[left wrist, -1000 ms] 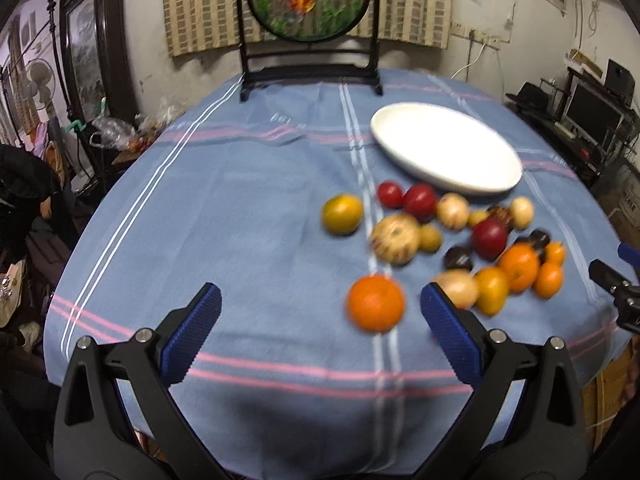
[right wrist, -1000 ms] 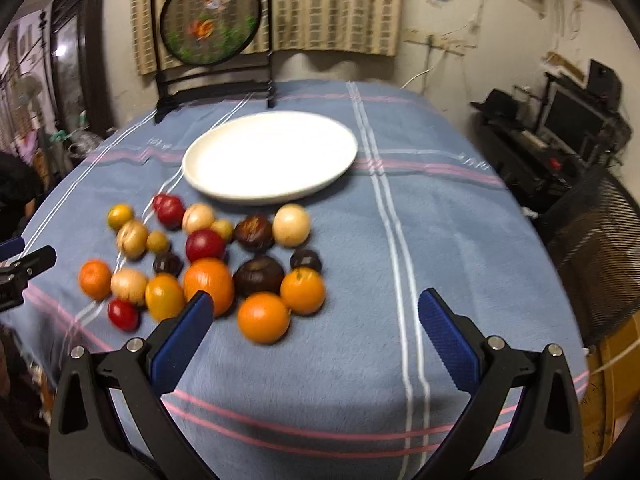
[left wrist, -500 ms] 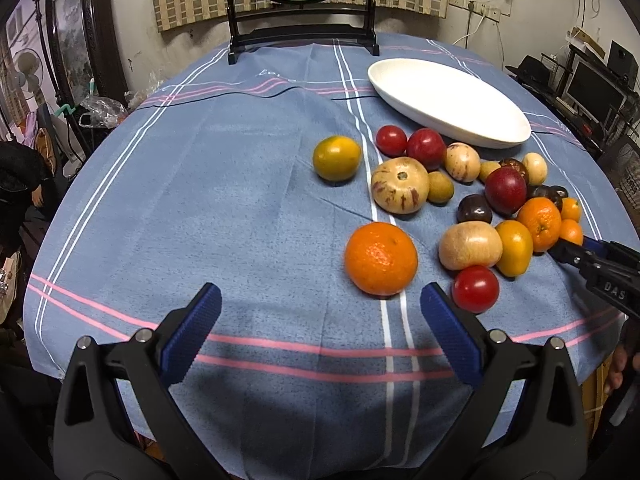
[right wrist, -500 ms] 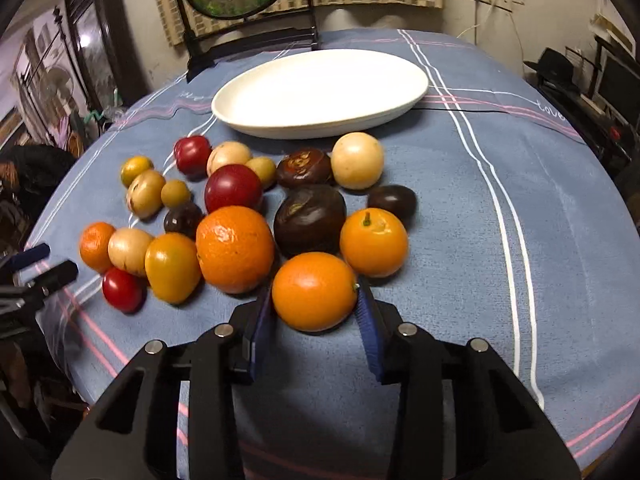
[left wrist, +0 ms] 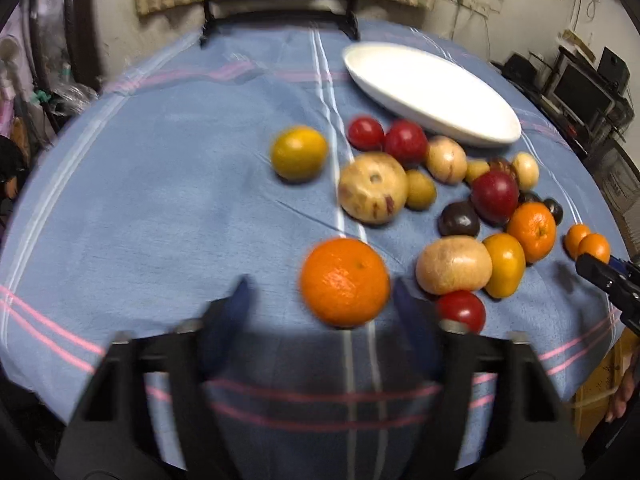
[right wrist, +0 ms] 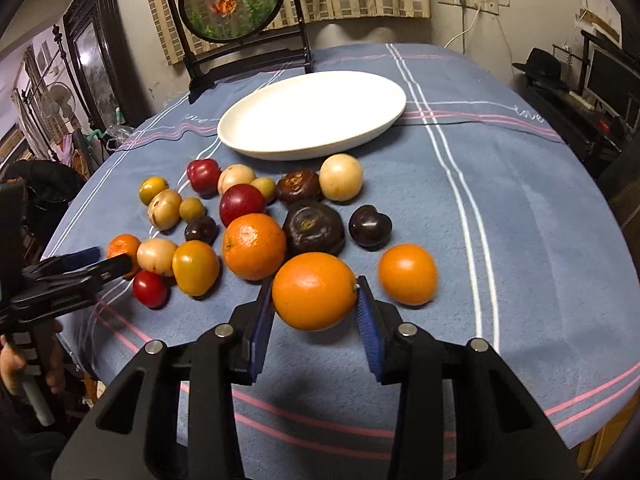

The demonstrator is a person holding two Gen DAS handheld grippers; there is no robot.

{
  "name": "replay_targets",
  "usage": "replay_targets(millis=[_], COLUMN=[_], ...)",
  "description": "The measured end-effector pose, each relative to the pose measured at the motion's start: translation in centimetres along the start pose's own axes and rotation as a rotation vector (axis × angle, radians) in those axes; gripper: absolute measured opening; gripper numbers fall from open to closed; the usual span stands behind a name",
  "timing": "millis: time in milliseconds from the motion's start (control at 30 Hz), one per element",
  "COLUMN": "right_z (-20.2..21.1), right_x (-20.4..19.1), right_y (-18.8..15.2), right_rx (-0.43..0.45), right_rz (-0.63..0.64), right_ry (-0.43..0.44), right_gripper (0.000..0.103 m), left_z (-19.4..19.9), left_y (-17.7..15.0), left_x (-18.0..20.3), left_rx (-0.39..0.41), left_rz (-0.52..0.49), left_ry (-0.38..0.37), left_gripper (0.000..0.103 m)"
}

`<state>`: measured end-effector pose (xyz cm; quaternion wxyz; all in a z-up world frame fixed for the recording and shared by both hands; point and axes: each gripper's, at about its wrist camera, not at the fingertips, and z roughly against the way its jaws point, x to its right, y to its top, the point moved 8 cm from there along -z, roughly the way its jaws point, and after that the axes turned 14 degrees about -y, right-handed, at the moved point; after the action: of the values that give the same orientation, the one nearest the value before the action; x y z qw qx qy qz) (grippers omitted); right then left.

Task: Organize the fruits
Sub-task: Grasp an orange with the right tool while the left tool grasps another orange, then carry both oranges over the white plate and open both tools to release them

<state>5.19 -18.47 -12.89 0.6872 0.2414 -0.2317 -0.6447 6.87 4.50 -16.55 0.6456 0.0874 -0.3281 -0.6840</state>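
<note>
Several fruits lie on the blue cloth in front of a white oval plate [right wrist: 312, 120], which is empty. My right gripper [right wrist: 315, 308] is shut on an orange [right wrist: 314, 290] and holds it just above the cloth. Another orange [right wrist: 407, 274] lies to its right. In the left wrist view my left gripper [left wrist: 320, 300] is open, with blurred fingers on either side of a large orange [left wrist: 345, 282] on the cloth. The jaws do not touch it. The plate also shows in the left wrist view [left wrist: 430, 92].
A dark framed round screen [right wrist: 230, 4] stands at the table's far edge. A red tomato [left wrist: 460, 310] and a tan fruit [left wrist: 454, 265] lie right beside my left gripper's right finger. Dark furniture and monitors stand to the right of the table.
My right gripper has lifted the orange off the cloth and the neighbouring orange has rolled right. My left gripper has moved forward and its jaws have narrowed around the large orange.
</note>
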Motion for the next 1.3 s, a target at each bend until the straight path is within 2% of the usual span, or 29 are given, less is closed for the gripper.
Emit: replay_targets(millis=[33, 67, 333, 500, 633, 733, 833, 867, 933, 1033, 1067, 1167, 1300], right_z=[0.0, 0.0, 0.5, 0.3, -0.3, -1.8, -5.1, -6.6, -9.9, -14.3, -16.3, -19.1, -20.6], right_x=[0.0, -0.1, -0.6, -0.8, -1.0, -0.9, -0.7, -0.7, -0.9, -1.0, -1.1, -1.1, -1.3], right_y=[-0.1, -0.1, 0.7, 2.6, 6.7, 10.4, 15.1, 16.6, 19.6, 21.9, 22.6, 23.5, 24.5], right_rx=[-0.001, -0.002, 0.019, 0.033, 0.061, 0.060, 0.024, 0.006, -0.037, -0.106, -0.140, -0.171, -0.179], right_rz=[0.001, 0.002, 0.010, 0.023, 0.075, 0.099, 0.092, 0.085, 0.080, 0.072, 0.068, 0.069, 0.086], right_ry=[0.001, 0.001, 0.012, 0.027, 0.023, 0.010, 0.013, 0.013, 0.010, -0.004, -0.006, -0.026, -0.029], right_gripper=[0.040, 0.040, 0.040, 0.040, 0.040, 0.040, 0.040, 0.040, 0.040, 0.040, 0.040, 0.040, 0.041], left_z=[-0.1, -0.1, 1.7, 3.1, 3.3, 2.6, 0.0, -2.0, -4.6, -9.8, -11.6, -15.1, -17.0], left_y=[0.2, 0.2, 1.0, 3.0, 6.8, 11.7, 16.9, 19.3, 21.7, 25.2, 26.2, 27.3, 27.9], left_x=[0.3, 0.7, 1.7, 2.5, 3.9, 5.3, 5.7, 5.8, 5.7, 5.6, 5.4, 4.6, 4.8], left_rx=[0.014, 0.015, 0.054, 0.095, 0.119, 0.143, 0.131, 0.109, 0.075, 0.004, -0.018, -0.068, -0.094], left_rz=[-0.017, -0.026, -0.023, -0.044, -0.094, -0.137, -0.126, -0.115, -0.098, -0.073, -0.059, -0.006, 0.003], left_ry=[0.015, -0.003, -0.058, -0.082, -0.082, -0.074, -0.064, -0.069, -0.072, -0.084, -0.080, -0.094, -0.115], left_gripper=[0.056, 0.043, 0.042, 0.042, 0.042, 0.043, 0.043, 0.043, 0.043, 0.043, 0.043, 0.043, 0.044])
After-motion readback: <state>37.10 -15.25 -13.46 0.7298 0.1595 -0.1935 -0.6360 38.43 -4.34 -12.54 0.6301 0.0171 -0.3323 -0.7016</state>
